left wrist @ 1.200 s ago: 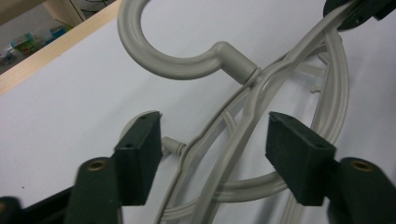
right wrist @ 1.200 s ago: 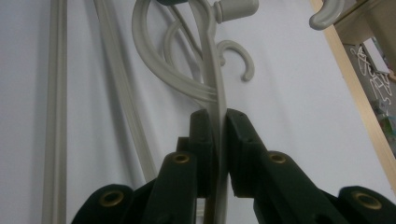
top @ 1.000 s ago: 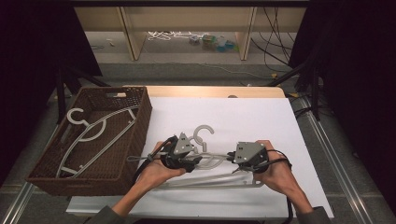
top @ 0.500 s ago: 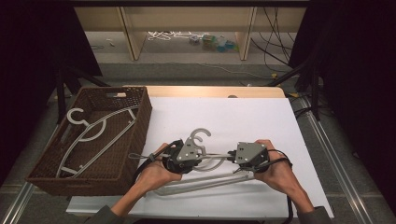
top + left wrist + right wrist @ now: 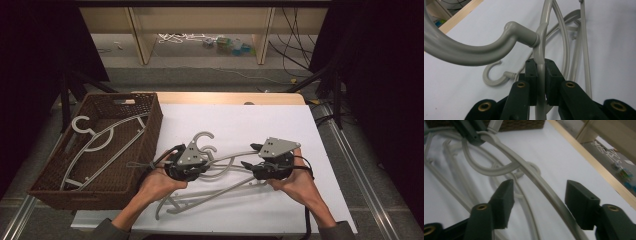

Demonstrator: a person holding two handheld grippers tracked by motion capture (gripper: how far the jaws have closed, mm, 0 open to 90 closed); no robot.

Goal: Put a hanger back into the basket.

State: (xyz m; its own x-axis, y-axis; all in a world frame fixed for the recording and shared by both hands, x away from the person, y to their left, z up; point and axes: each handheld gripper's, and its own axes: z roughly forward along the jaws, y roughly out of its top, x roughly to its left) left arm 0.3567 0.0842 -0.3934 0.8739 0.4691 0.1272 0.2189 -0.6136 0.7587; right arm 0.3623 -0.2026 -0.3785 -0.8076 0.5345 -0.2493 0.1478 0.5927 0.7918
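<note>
A white table (image 5: 280, 125) fills mid-frame, a brown wicker basket (image 5: 150, 125) at its left edge. At lower centre a grey hanger (image 5: 540, 42) is clamped near its hook by the left gripper (image 5: 541, 75). The right gripper (image 5: 537, 202), its jaws just opened, straddles the hanger's arm without pressing.

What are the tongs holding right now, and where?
Left tongs clamp a grey hanger just below its hook. Right tongs have just opened around its arm, gripping nothing.

no readable text, labels, brands, numbers or signs anywhere
</note>
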